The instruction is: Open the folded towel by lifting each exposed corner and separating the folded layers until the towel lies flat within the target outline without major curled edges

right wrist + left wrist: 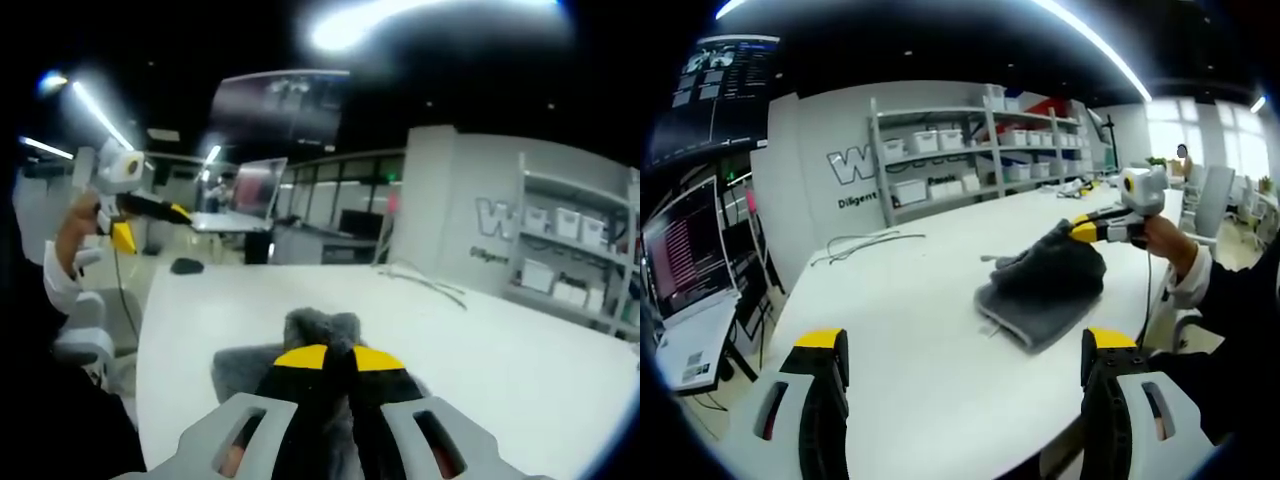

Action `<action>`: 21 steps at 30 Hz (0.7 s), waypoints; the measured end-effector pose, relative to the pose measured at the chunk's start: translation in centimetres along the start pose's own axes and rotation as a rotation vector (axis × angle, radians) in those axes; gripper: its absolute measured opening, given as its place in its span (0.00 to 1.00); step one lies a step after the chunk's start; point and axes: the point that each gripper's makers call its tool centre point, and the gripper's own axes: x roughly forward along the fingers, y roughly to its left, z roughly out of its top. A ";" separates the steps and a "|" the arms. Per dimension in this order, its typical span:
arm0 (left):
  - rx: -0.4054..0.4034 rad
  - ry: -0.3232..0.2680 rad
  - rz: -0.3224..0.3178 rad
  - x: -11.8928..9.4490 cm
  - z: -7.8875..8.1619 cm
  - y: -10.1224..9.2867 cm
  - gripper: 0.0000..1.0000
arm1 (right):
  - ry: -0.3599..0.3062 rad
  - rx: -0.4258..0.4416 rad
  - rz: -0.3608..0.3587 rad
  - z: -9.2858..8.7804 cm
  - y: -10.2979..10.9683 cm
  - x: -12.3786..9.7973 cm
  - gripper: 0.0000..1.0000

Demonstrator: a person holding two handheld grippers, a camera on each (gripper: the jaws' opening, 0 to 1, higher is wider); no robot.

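A dark grey towel [1045,290] lies folded on the white table [910,330], its upper layer pulled up into a peak. My right gripper [1088,230] comes in from the right in the left gripper view, held by a hand [1167,243], and is shut on that raised towel corner. In the right gripper view its yellow-tipped jaws are closed [338,358] on grey towel fabric [318,327]. My left gripper [962,355] stands open above the table's near part, short of the towel, with nothing between its fingers. It also appears as the left gripper [150,208] off the table's far end.
Loose cables [865,243] lie on the table towards the wall. Shelves with white bins [970,150] stand behind. A laptop [685,265] sits on a side stand at the left. A dark mouse [187,265] rests near the table's far corner.
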 end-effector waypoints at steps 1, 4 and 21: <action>0.000 0.000 -0.001 0.0 0.0 0.0 0.95 | 0.000 0.000 -0.001 0.0 0.0 0.1 0.03; 0.000 0.002 -0.001 0.1 -0.1 0.0 0.95 | -0.002 0.002 -0.005 0.1 -0.2 0.0 0.03; 0.000 0.006 -0.004 0.2 -0.3 0.1 0.95 | -0.001 0.009 -0.025 -0.1 -1.4 -0.4 0.03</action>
